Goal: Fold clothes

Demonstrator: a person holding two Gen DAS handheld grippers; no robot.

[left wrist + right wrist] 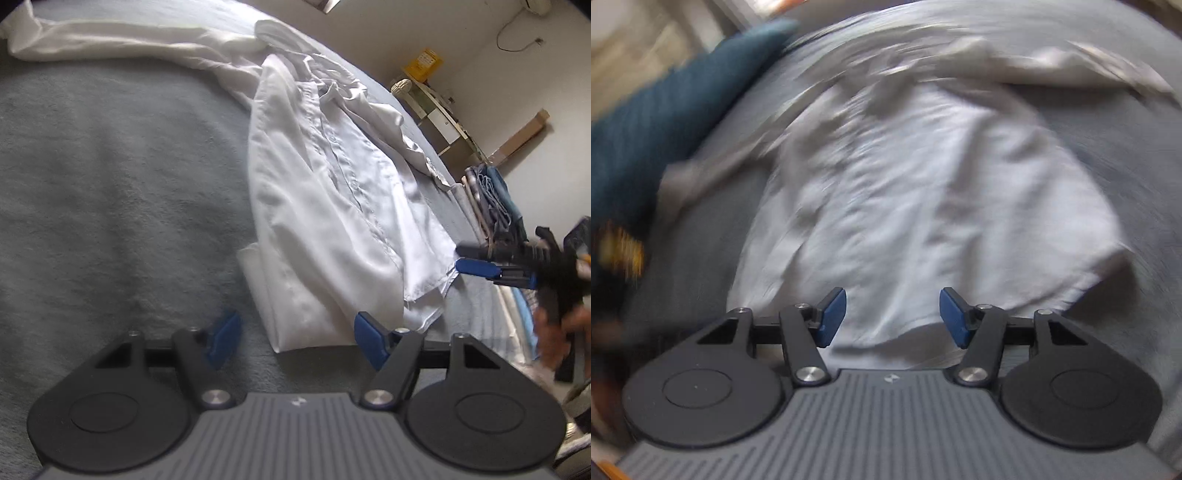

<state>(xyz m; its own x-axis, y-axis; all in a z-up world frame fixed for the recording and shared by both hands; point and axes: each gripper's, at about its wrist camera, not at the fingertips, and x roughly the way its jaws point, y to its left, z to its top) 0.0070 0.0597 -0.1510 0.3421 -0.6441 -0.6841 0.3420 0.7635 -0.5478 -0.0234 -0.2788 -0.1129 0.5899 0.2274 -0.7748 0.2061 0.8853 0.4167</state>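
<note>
A white button-up shirt (325, 206) lies on the grey-blue blanket (110, 184), its near side folded over the front placket. My left gripper (297, 341) is open, low over the blanket, and the shirt's folded bottom corner lies between its blue fingertips (369, 343). My right gripper (469, 258) comes in from the right at the shirt's other hem corner, held by a person's hand (554, 332). The right wrist view is blurred. In it the right gripper (892, 317) is open just over the hem of the shirt (905, 184), with cloth under the gap.
A long white stretch of cloth (129, 40) runs from the collar end to the far left. A stack of folded clothes (495, 199) sits at the bed's right edge. A shelf (439, 114) and a cardboard box (524, 136) stand by the wall. A teal cushion (665, 110) lies left.
</note>
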